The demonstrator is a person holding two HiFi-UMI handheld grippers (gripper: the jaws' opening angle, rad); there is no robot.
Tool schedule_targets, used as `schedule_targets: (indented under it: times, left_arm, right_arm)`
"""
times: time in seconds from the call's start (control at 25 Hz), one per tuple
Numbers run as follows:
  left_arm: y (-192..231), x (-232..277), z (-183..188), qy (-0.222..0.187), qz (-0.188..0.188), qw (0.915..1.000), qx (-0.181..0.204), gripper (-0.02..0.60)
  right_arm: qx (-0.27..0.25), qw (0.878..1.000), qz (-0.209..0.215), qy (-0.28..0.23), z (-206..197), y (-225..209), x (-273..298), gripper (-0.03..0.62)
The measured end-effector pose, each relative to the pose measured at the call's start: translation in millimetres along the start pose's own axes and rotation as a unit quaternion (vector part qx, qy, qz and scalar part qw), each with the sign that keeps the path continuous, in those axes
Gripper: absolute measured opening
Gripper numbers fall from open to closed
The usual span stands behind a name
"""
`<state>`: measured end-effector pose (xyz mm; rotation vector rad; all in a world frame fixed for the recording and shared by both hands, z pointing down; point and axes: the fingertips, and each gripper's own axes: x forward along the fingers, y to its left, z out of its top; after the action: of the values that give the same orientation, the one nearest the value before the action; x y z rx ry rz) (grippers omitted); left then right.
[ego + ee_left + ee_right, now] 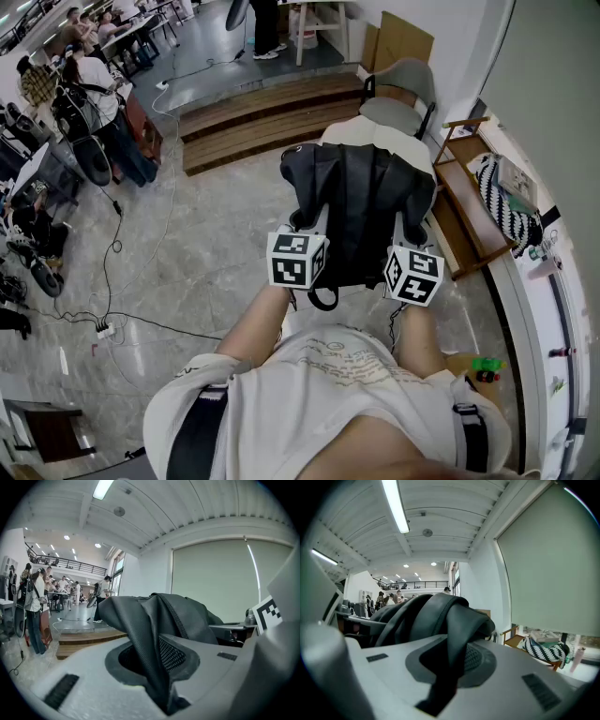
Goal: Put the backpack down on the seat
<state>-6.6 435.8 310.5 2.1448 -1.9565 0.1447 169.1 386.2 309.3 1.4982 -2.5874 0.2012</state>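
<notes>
- Pale stone floor runs through a busy hall, with wooden steps ahead and a wooden rack by the right wall.
- A black backpack hangs between the two grippers, just in front of the person and over the near part of a cream seat. The head view does not show whether its far end already rests on the cushion.
- The left gripper has its jaws drawn narrow onto a fold of the bag's grainy fabric, with mesh backing showing beside the pinch.
- The right gripper is pinched the same way on a thick, padded fold or strap.
- The step in hand appears to be carrying the bag forward and lowering it.
- To do that well, both grippers should probably stay level with each other so the load does not swing.
- The body of the bag should be brought over the middle of the cushion and eased down until the seat takes the weight; only then should the jaws let go.
- The bag is matte, soft and slumped, with padded panels down its length.
- A strap loop dangles at the near end and could snag on the seat edge.
</notes>
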Motion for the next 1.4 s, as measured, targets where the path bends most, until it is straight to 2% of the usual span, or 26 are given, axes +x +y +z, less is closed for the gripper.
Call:
schedule_targets:
  times: [0.36,0.56,1.0,1.4]
  left_arm:
    - [-5,4,-1,0.004,0.003,1.0000,0.000,0.084]
    - [-16,15,-6,0.009,0.005,0.9999,0.002,0.084]
    - [-43,33,-11,0.008,0.017,0.9998,-0.005,0.081]
    - [-53,51,-10,0.017,0.006,0.9998,-0.003,0.081]
  right_arm:
    - [0.005,1.000,0.004,0.002,0,-6,3,0.052]
    - [0.023,1.000,0.009,0.000,-5,-22,4,0.054]
    - [0.018,0.999,0.030,-0.001,-5,-53,7,0.054]
    - [0.028,0.999,0.022,0.001,-5,-70,13,0.054]
